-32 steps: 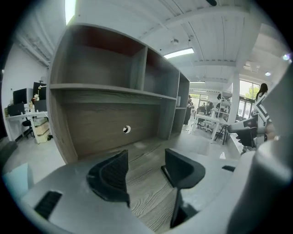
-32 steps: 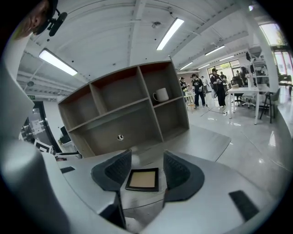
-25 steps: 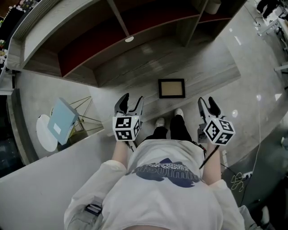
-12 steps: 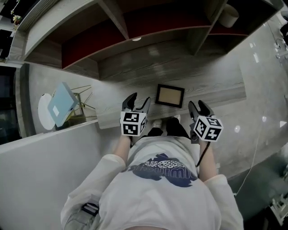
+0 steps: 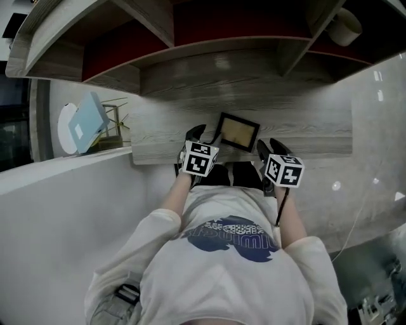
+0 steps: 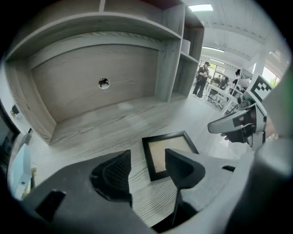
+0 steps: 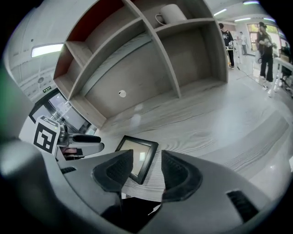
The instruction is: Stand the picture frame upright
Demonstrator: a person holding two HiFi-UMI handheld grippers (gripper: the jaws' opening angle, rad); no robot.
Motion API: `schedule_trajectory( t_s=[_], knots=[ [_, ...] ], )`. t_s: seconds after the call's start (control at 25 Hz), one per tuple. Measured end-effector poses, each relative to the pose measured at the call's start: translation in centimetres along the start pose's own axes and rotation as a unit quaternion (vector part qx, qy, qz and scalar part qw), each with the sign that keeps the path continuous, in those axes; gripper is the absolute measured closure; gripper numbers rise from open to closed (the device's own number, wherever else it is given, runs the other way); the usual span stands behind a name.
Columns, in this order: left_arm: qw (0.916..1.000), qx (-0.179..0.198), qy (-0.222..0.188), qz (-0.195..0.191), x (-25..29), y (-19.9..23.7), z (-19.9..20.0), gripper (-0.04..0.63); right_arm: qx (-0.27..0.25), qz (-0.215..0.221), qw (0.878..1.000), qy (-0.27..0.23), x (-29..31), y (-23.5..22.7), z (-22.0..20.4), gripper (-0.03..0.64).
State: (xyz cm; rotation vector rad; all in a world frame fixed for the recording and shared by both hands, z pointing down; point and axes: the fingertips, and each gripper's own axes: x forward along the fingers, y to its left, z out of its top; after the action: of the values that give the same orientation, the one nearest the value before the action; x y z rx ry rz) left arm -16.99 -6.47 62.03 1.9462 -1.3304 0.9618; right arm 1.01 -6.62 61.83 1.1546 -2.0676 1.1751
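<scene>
A black picture frame with a tan panel lies flat on the grey wooden desk, near its front edge. My left gripper hovers just left of the frame, open and empty. In the left gripper view, the frame shows beyond the left gripper, partly behind the right-hand jaw. My right gripper hangs at the frame's right side. Its jaws have just been closing a little; they stand open with nothing between them. In the right gripper view, the frame lies beyond the right gripper.
Shelves with red back panels rise behind the desk, a white cup on one. A light blue board on a wire stand sits left of the desk. People stand far off. The person's legs are at the desk's front edge.
Both grippers have come down and forward, closing in on the frame from either side. The frame still lies flat in the same spot.
</scene>
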Motion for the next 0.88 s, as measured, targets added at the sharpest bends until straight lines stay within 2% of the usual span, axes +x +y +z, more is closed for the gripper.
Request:
schedule_trajectory(
  t_s=[0.2,0.4,0.6,0.88],
  knots=[
    [0.9988,0.012,0.040,-0.028,3.6,-0.3,-1.1,0.360,0.008,-0.024,1.000,0.019,1.9,-0.8,-0.7,0.428],
    [0.9935,-0.001,0.095,-0.063,5.0,-0.7,-1.6,0.370,0.023,-0.062,0.998,0.024,3.2,-0.8,-1.0,0.428],
    [0.9898,0.008,0.120,-0.076,6.2,-0.3,-2.0,0.374,0.035,-0.092,0.995,0.034,4.4,-0.4,-1.4,0.436],
    [0.9851,-0.005,0.147,-0.089,7.4,0.1,-2.3,0.376,0.041,-0.125,0.990,0.055,6.0,-0.3,-2.5,0.452]
  ],
)
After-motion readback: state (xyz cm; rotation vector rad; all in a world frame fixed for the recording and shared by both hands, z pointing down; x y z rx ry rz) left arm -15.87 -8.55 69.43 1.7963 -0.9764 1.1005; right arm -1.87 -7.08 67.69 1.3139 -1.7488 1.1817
